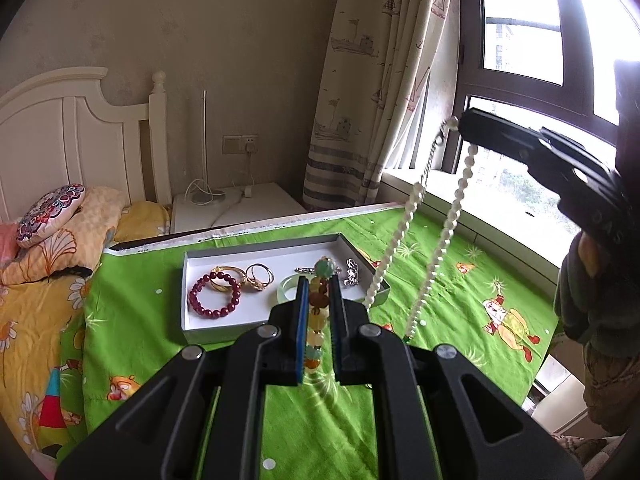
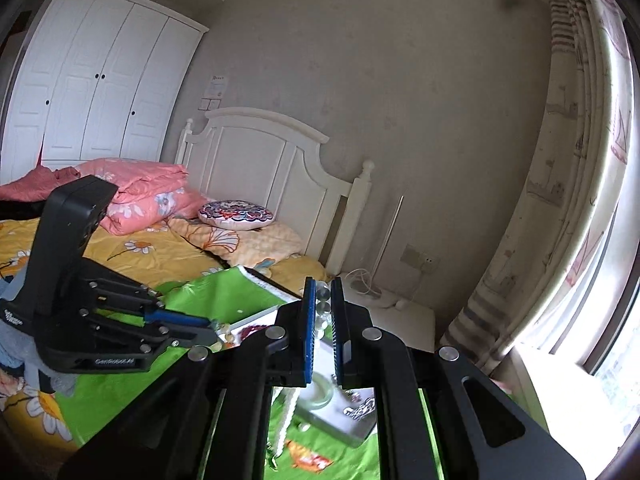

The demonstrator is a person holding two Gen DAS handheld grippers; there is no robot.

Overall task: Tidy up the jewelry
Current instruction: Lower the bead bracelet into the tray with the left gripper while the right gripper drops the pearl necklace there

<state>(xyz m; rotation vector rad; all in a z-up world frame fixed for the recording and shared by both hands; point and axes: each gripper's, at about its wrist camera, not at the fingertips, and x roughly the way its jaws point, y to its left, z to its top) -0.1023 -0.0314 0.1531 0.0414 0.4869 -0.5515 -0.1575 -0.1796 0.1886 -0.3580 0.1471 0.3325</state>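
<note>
Between the left tongs (image 1: 318, 300), clamped on it, sits a multicoloured bead bracelet (image 1: 316, 320); the right tongs (image 2: 322, 308) are shut on a pearl necklace (image 1: 440, 236) that hangs over the green tabletop (image 1: 440, 300). Both pieces look lifted for placing. Next comes lowering each into the grey tray (image 1: 192, 256) just ahead of the left tongs, which holds a red bead bracelet (image 1: 214, 294), gold rings (image 1: 258, 276), a jade bangle (image 1: 288, 288) and silver pieces (image 1: 351, 272).

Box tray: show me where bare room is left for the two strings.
In the box, bare white floor runs along the far wall, behind the gold bangles and rings. Middle and right are crowded: red bead bracelet, jade bangle, silver charm.
</note>
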